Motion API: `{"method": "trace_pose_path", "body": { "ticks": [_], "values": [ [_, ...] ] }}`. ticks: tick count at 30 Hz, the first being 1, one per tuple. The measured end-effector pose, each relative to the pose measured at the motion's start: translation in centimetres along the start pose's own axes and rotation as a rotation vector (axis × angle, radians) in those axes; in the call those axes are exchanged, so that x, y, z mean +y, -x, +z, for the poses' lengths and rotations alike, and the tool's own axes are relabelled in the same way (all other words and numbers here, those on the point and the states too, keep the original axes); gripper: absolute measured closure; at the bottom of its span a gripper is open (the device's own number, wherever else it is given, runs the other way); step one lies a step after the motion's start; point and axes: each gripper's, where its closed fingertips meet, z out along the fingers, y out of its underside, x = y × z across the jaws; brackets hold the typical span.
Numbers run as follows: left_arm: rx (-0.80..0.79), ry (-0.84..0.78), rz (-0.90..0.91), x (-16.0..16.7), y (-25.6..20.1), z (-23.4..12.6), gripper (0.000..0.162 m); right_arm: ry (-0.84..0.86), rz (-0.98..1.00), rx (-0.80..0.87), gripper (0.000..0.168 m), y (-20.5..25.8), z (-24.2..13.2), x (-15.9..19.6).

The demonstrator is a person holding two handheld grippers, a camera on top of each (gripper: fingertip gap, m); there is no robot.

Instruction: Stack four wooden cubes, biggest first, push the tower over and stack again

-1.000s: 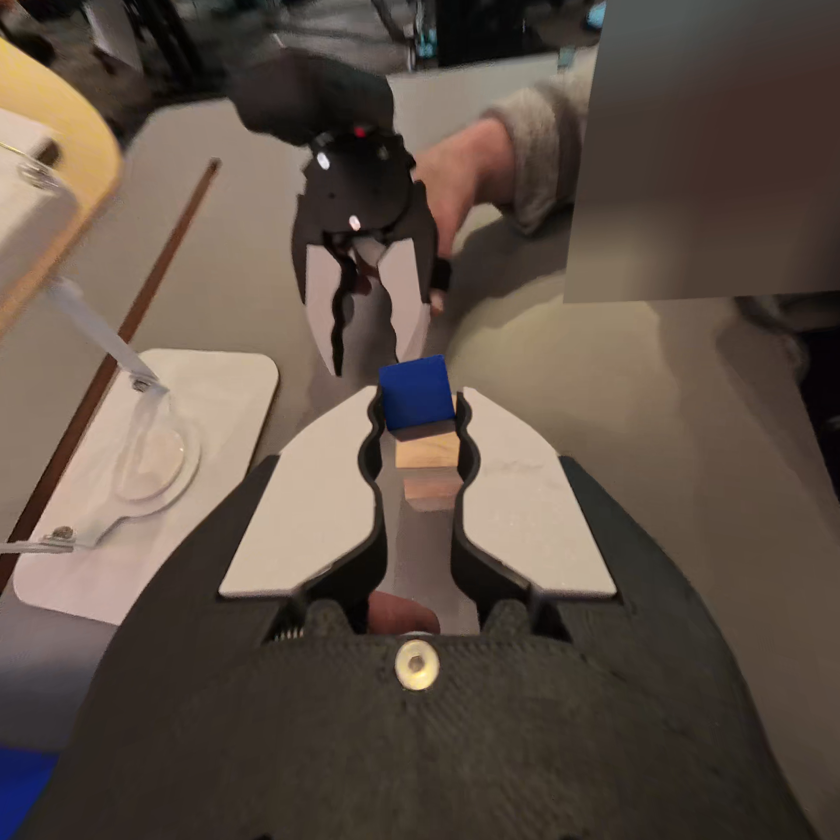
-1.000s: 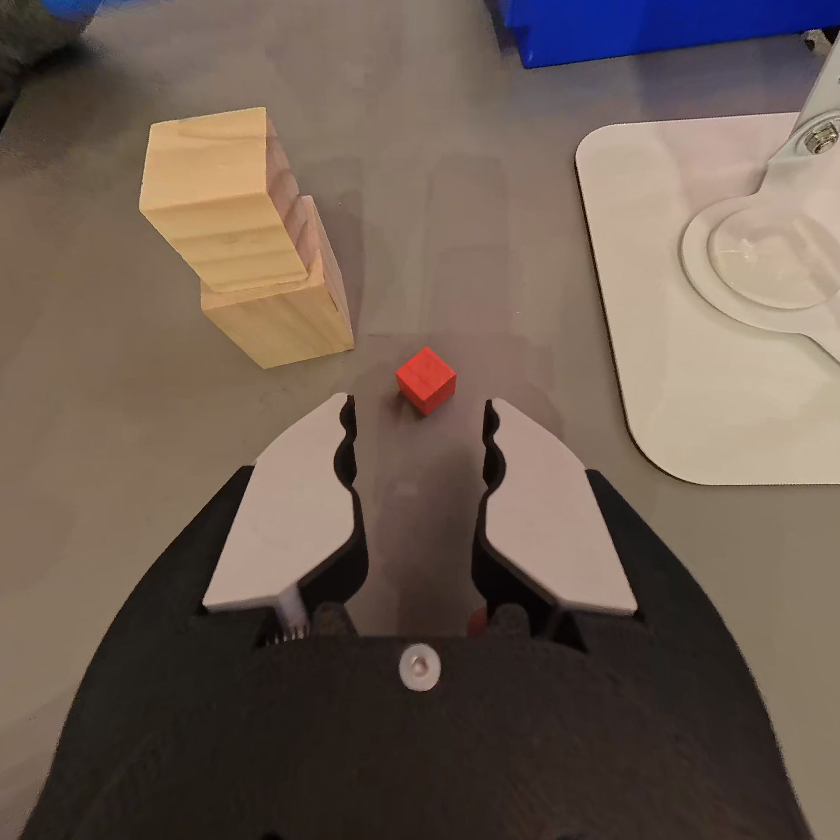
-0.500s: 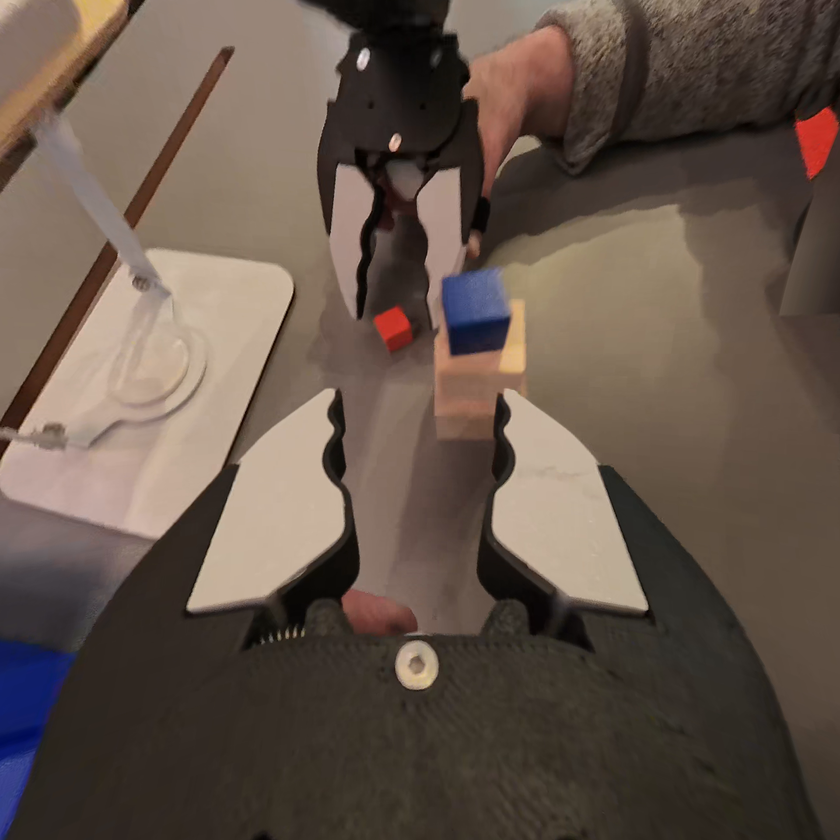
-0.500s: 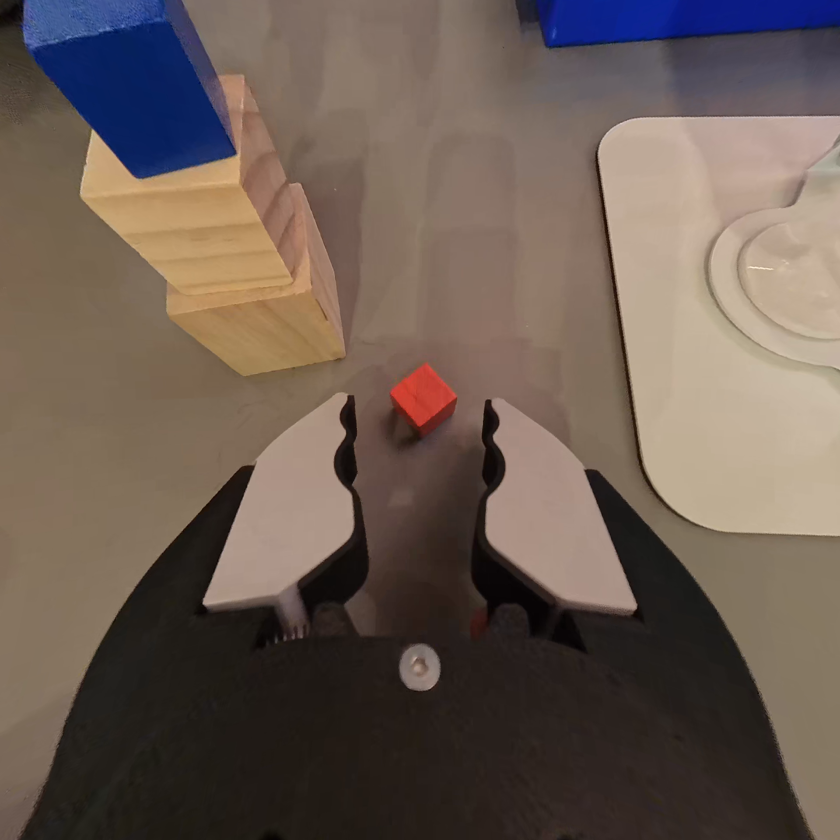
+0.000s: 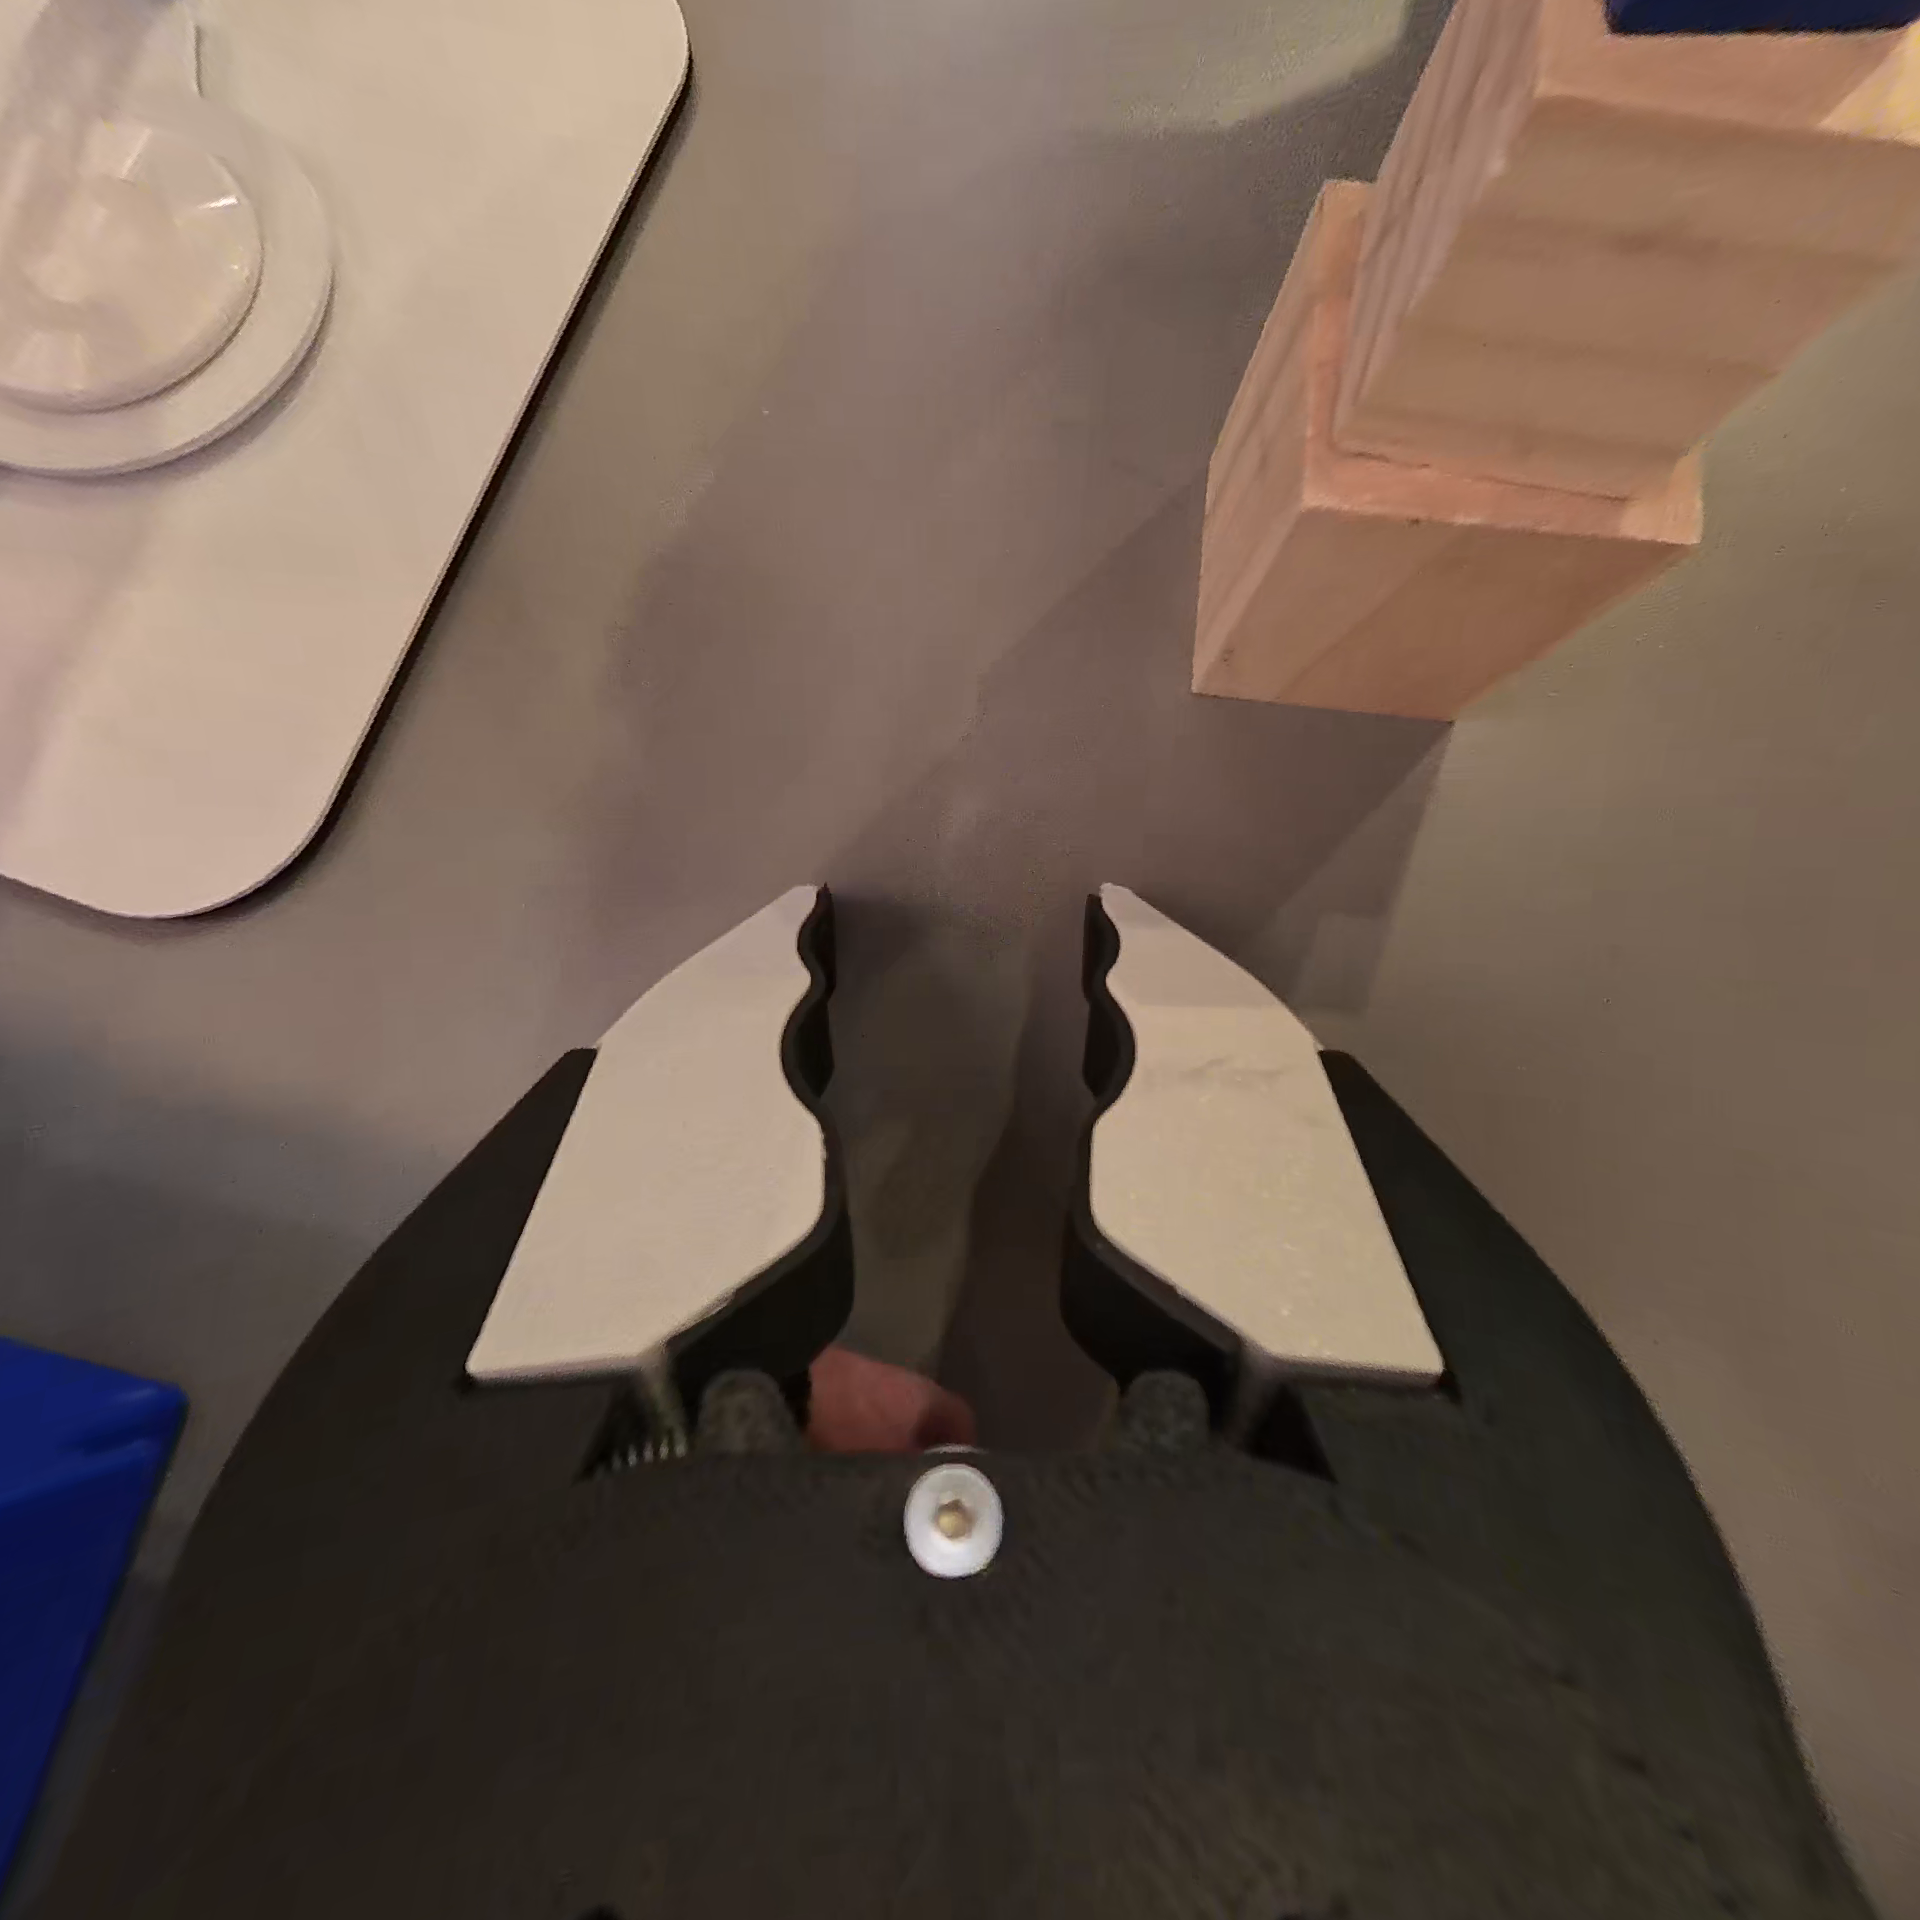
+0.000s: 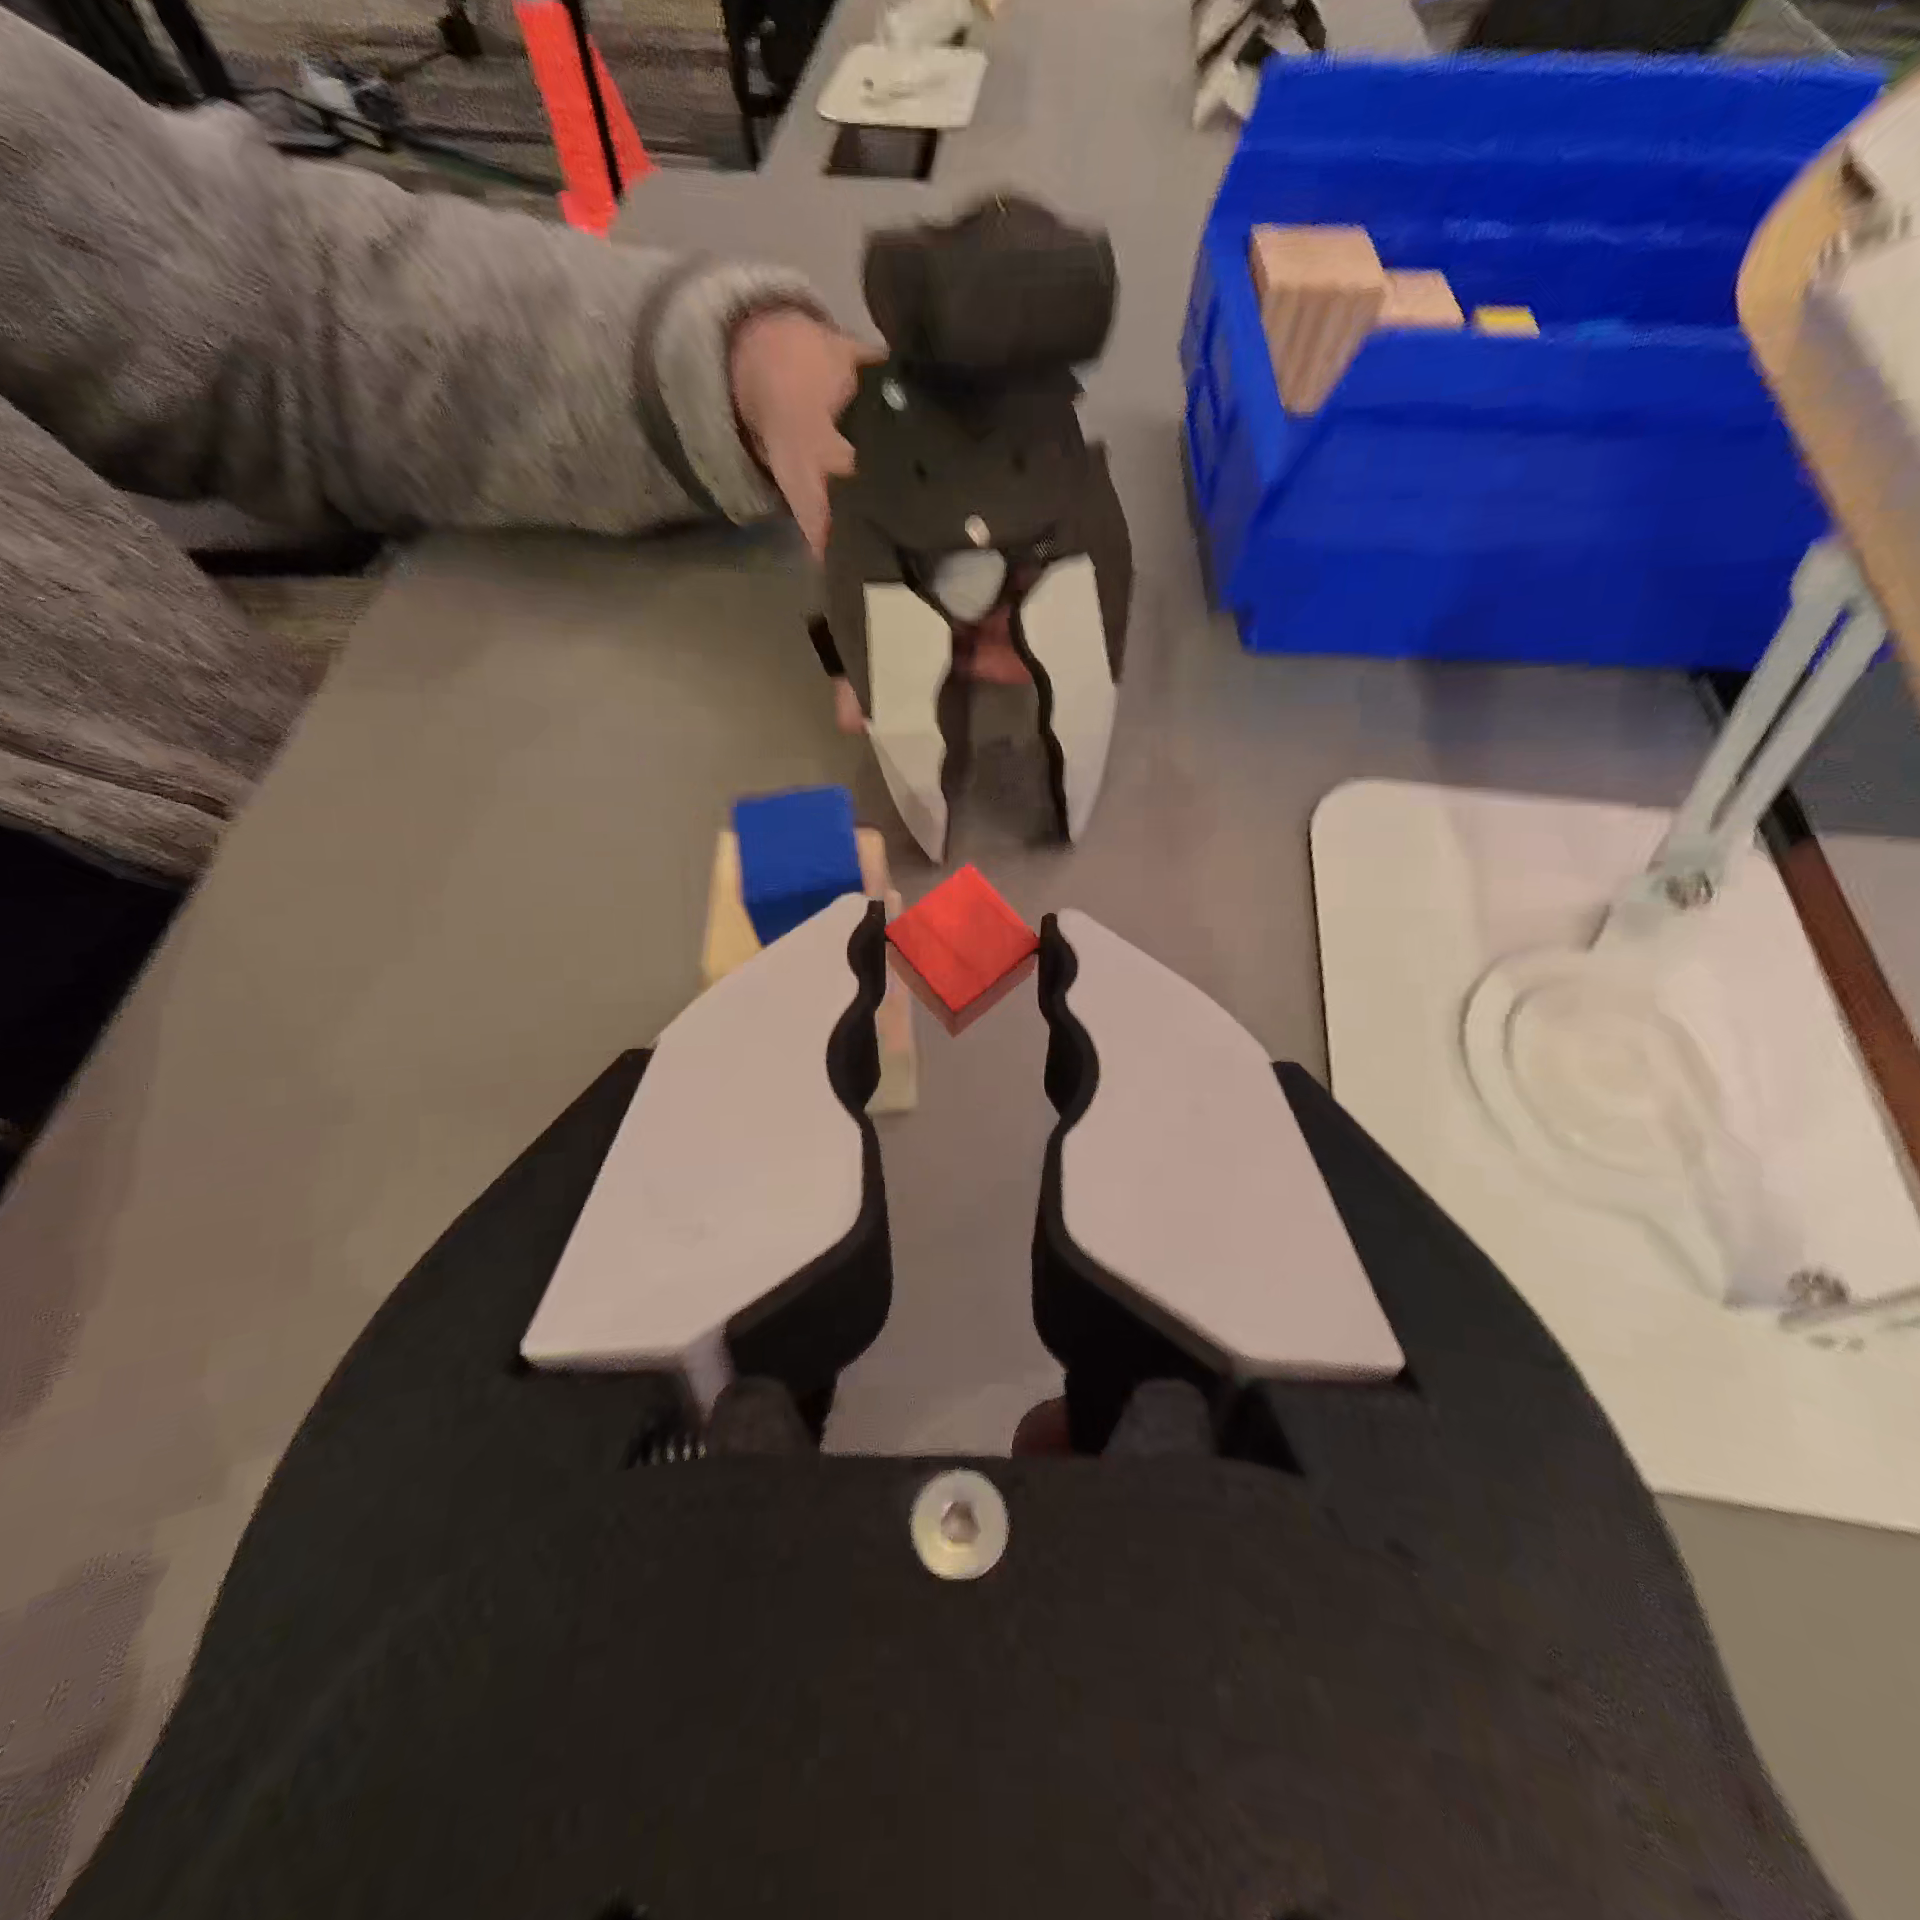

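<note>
**A:** Status on the claws?

**B:** My right gripper (image 6: pixel 961 940) is pinching the red cube (image 6: pixel 961 951) at the very fingertips, held corner-down like a diamond and clear of the table (image 6: pixel 468 727). My left gripper (image 5: pixel 956 914) is spread with nothing between the fingers, hanging over bare table beside the tower.

**A:** Where's the tower relative to the red one?

**B:** In the right wrist view the blue cube (image 6: pixel 795 862) sits just left of my right fingertips and a bit beyond them, on top of the two wooden cubes (image 5: pixel 1455 436). That's three levels, so I judge red is the last one. The move is a short shift left and forward, then down onto the blue top. Right claw is the nearer one and already has the piece.

**A:** Long axis?

**B:** None, it's a cube. But it's rotated in the grip, so I'd expect to level it before release, or it lands on an edge.

**A:** Any writing or brands?

**B:** None readable. Blue bin (image 6: pixel 1507 499) at the back holds spare blocks, white pad (image 5: pixel 312 468) is off to the side, no legible marks on either.
</note>
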Motion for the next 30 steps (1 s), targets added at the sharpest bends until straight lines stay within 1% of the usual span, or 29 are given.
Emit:
{"method": "trace_pose_path", "body": {
  "ticks": [2,3,5,9,14,18,21,24,26,27,28,29,30],
  "values": [
    [0.0,-0.002,0.0,0.0,0.0,0.0,0.117,-0.016,-0.03,-0.044,0.14,1.5,0.1,-2.0],
    [-0.001,-0.002,0.0,0.0,0.0,0.0,0.117,-0.004,-0.047,-0.057,0.14,2.0,0.5,-2.4],
    [0.0,-0.002,-0.001,0.0,0.0,0.0,0.117,0.055,-0.07,-0.068,0.14,2.8,1.5,-2.3],
    [0.005,-0.003,-0.003,0.1,-0.1,0.0,0.117,0.112,-0.059,-0.082,0.14,3.1,2.9,-1.4],
    [0.009,-0.003,-0.002,0.1,-0.2,0.0,0.115,0.125,-0.056,-0.068,0.139,3.0,2.8,-1.3],
    [0.011,-0.003,-0.002,0.1,-0.2,0.0,0.115,0.116,-0.052,-0.059,0.132,2.9,2.7,-1.4],
    [0.013,-0.003,-0.001,0.1,-0.3,0.0,0.114,0.109,-0.044,-0.032,0.123,2.3,2.3,-1.4],
    [0.009,-0.003,-0.002,0.2,-0.2,-0.1,0.114,0.08,-0.049,-0.01,0.122,2.1,1.3,-1.7],
    [0.006,-0.006,0.0,0.2,-0.2,-0.1,0.118,0.058,-0.05,0.011,0.132,2.1,0.5,-2.2],
    [0.0,-0.011,0.003,0.1,-0.1,-0.1,0.122,0.049,-0.053,0.023,0.135,2.1,0.0,-2.3],
    [-0.013,-0.016,0.006,0.1,0.0,-0.2,0.128,0.04,-0.055,0.032,0.141,2.1,-0.4,-2.2],
    [-0.033,-0.024,0.013,0.0,0.3,-0.3,0.133,0.035,-0.058,0.044,0.151,2.1,-0.8,-2.1],
    [-0.053,-0.032,0.024,0.0,0.5,-0.5,0.138,0.023,-0.056,0.073,0.168,1.8,-1.2,-1.8]
  ]
}}
